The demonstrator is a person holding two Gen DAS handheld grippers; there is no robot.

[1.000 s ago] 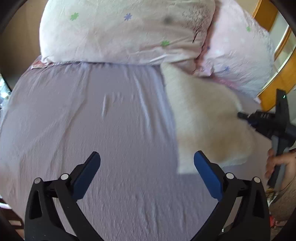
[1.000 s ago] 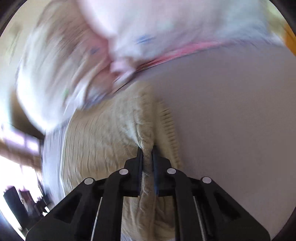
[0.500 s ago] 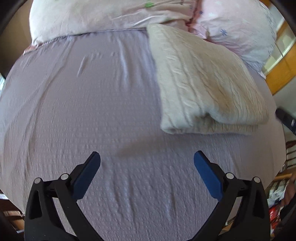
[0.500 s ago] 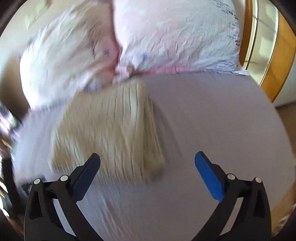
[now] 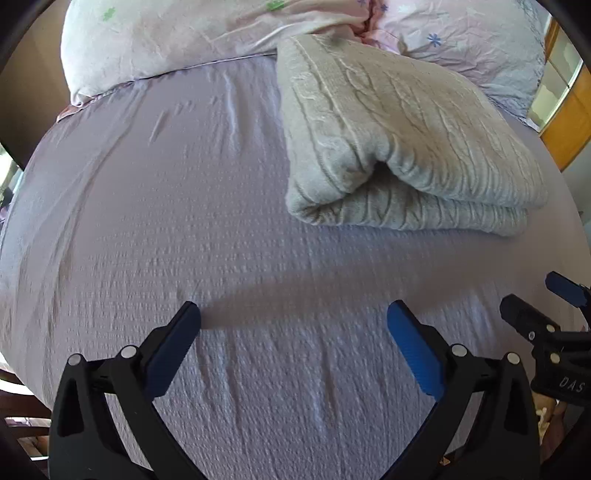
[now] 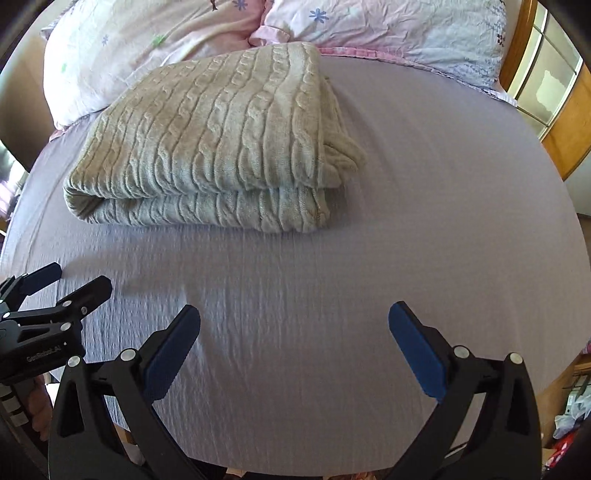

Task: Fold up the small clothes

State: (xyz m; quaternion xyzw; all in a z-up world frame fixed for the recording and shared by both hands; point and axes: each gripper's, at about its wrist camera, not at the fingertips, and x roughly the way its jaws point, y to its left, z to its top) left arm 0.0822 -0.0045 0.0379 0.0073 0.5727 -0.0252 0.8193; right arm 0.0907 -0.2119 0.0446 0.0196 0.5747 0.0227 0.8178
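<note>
Nearest in both views, 2 black claws with blue finger pads hover low over a bed. The left claw [image 5: 293, 319] is spread wide with nothing between its fingers, and the right claw [image 6: 293, 319] is likewise spread wide and holds nothing. Each claw also appears at the edge of the other's view, side by side, both well short of the garment.

The step in hand seems to be a retreat from a finished fold, or a check of it. To do it well, I judge that both claws should stay spread and lift clear without dragging across the wrinkled lavender bed sheet [image 6: 424, 206], since a snag could pull the stack open. If the fold needs tidying, the loose edge poking out at the right side of the bundle looks like the place to tuck or press flat.

Farther away lies the cream cable-knit sweater [image 6: 221, 140], folded into a thick rectangle of at least 2 layers, resting flat on the sheet. In the left view its near left end gapes in a soft open loop [image 5: 384, 170]. Its far edge touches the white floral-print pillows [image 6: 177, 33] at the head of the bed.
</note>
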